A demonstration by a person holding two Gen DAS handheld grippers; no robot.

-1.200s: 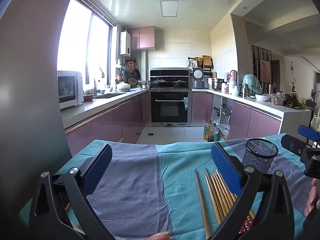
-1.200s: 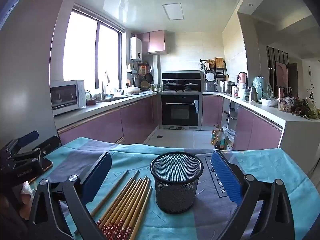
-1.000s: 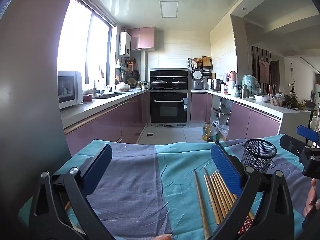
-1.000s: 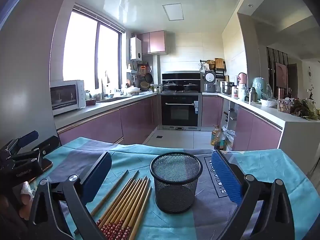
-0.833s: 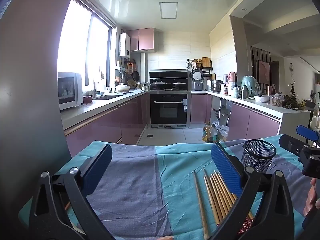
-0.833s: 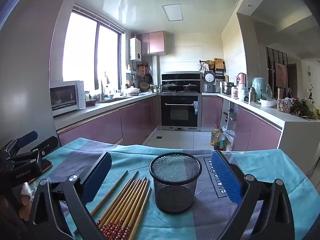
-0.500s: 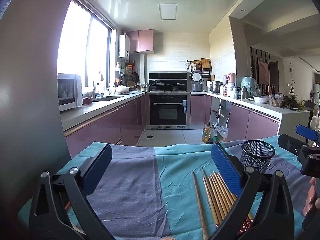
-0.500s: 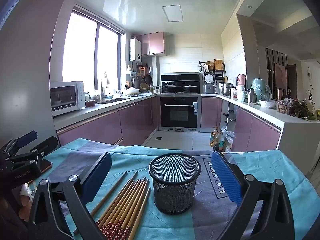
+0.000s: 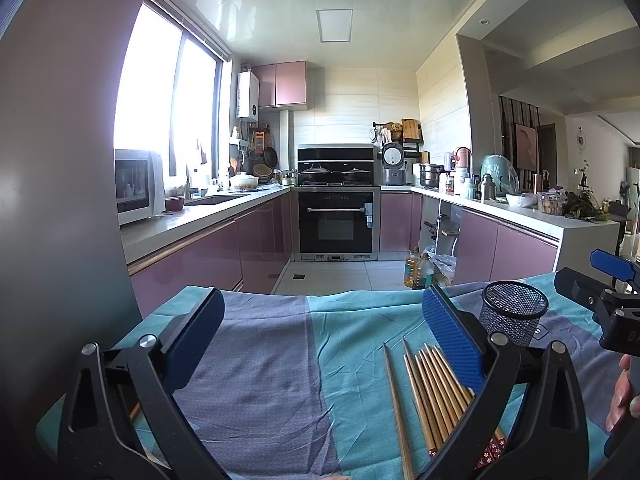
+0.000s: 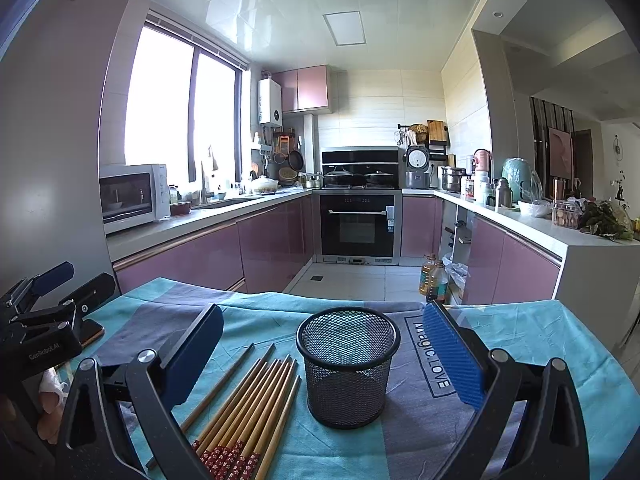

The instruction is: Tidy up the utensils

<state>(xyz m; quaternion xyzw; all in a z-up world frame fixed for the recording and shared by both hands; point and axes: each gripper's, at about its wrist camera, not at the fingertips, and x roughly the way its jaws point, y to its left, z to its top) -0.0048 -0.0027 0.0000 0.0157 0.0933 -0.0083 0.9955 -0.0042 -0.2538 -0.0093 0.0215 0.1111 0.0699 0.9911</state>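
Little has changed over the last second: both views have tilted slightly upward, the kitchen sitting a touch lower in frame, while chopsticks and holder lie where they were. By my judgement the task has not started; this is a pause before the first reach.

The left gripper has its fingers spread wide and empty, over bare cloth on the bench. The right gripper is likewise wide open, holding nothing.

The chopsticks lie flat in a tight fan below and between the right fingers, toward the left one, one stick apart on the outer side. They are slim wood with red patterned butts. The mesh holder stands upright and empty between the right fingers, just beside the sticks.
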